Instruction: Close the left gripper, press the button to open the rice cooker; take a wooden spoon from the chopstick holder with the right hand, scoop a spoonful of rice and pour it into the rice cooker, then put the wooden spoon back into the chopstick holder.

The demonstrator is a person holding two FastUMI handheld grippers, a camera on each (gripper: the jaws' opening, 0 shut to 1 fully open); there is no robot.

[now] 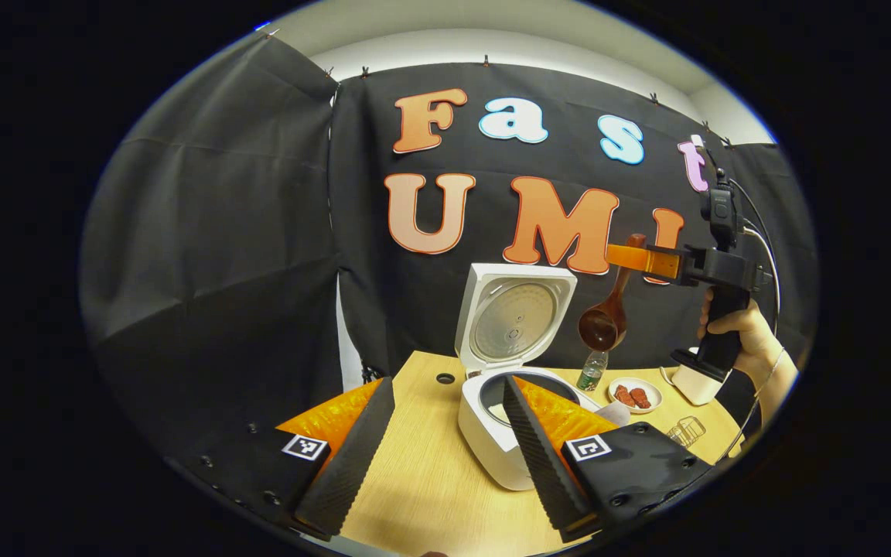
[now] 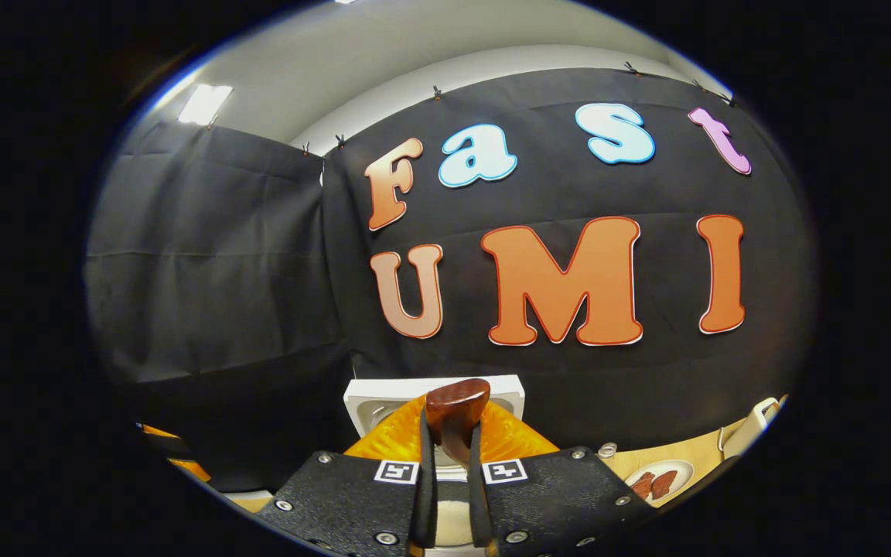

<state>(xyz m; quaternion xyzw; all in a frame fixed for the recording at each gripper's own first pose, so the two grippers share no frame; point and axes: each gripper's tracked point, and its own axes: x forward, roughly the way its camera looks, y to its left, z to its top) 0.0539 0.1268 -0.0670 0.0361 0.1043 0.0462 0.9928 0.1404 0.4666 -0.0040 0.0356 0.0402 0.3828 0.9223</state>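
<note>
Right gripper (image 1: 631, 259) is clamped on the handle of the wooden spoon (image 1: 604, 321): in the right gripper view its 2 fingers (image 2: 424, 495) press on either side of the handle's rounded end, and in the left gripper view the spoon hangs bowl-down from it, high above the table (image 1: 430, 480) and just right of the raised lid. A hand (image 1: 751, 340) holds this gripper's grip. Left gripper (image 1: 445, 456) hangs with its fingers spread wide and nothing between them, low over the table in front of the rice cooker (image 1: 492, 433).

The cooker's lid stands open, so the button step looks done, and the spoon is out of the chopstick holder (image 1: 697, 383), which I take to be the pale object near the hand, though it is half hidden. Whether the spoon's bowl carries rice I cannot tell; it looks dark and bare from this side.

My reading is that the spoon is in transit. If empty, the next move calls for lowering it to the rice and scooping level; if loaded, for moving it over the open pot and tipping it.

A small dish (image 1: 635, 394) and a bottle (image 1: 592, 371) stand behind the cooker.
</note>
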